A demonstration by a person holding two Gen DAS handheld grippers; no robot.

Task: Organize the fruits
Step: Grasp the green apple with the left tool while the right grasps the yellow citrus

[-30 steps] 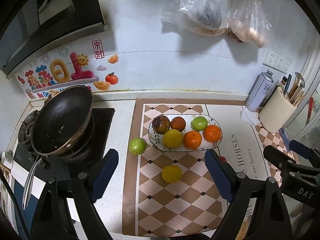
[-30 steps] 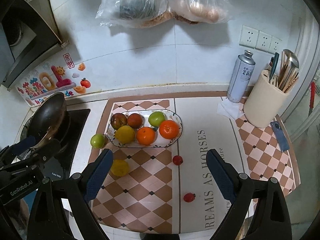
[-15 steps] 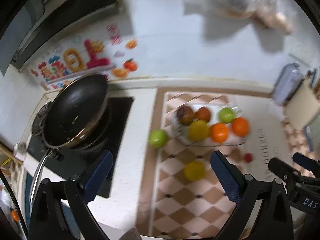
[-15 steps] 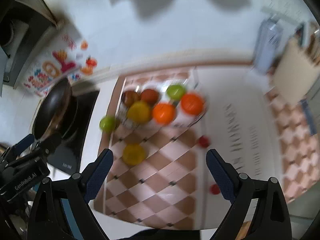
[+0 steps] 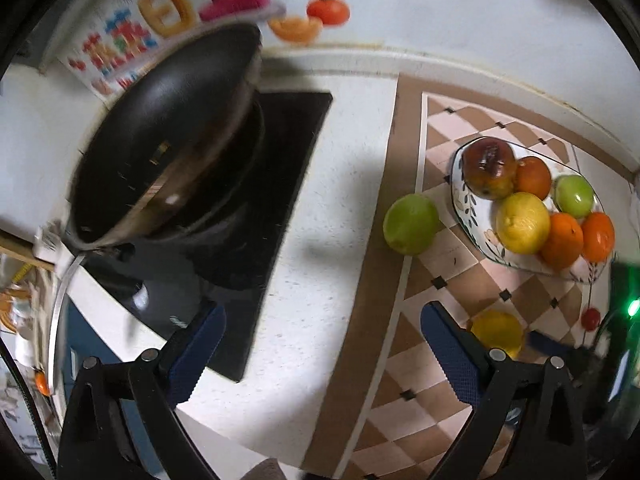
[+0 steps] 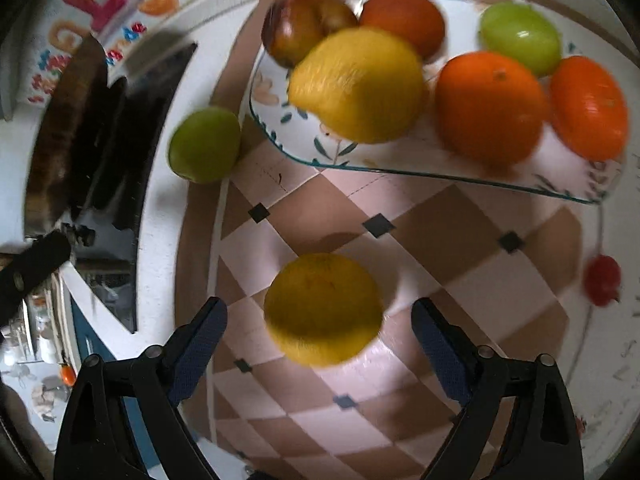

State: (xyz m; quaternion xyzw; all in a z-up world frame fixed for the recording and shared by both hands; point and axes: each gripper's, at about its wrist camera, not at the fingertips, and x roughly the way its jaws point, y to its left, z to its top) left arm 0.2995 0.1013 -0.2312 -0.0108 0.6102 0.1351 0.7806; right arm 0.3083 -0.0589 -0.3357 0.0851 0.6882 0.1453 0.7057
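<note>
A flowered plate (image 5: 464,200) (image 6: 296,144) on the checkered mat holds several fruits: a lemon (image 6: 356,84), oranges, a green apple and a dark reddish apple. A loose yellow fruit (image 6: 322,308) (image 5: 496,330) lies on the mat in front of the plate. A loose green apple (image 5: 410,224) (image 6: 204,144) lies at the mat's left edge. My right gripper (image 6: 320,340) is open, its fingers either side of the yellow fruit, apart from it. My left gripper (image 5: 320,344) is open and empty over the white counter.
A black pan (image 5: 168,140) sits on the dark stove (image 5: 280,168) at left. Small red fruits (image 6: 602,280) (image 5: 590,318) lie on the mat at right. The counter's front edge is close below the left gripper.
Both grippers have dropped down and forward toward the counter. The right one now straddles the yellow fruit. The left one has swung left toward the stove.
</note>
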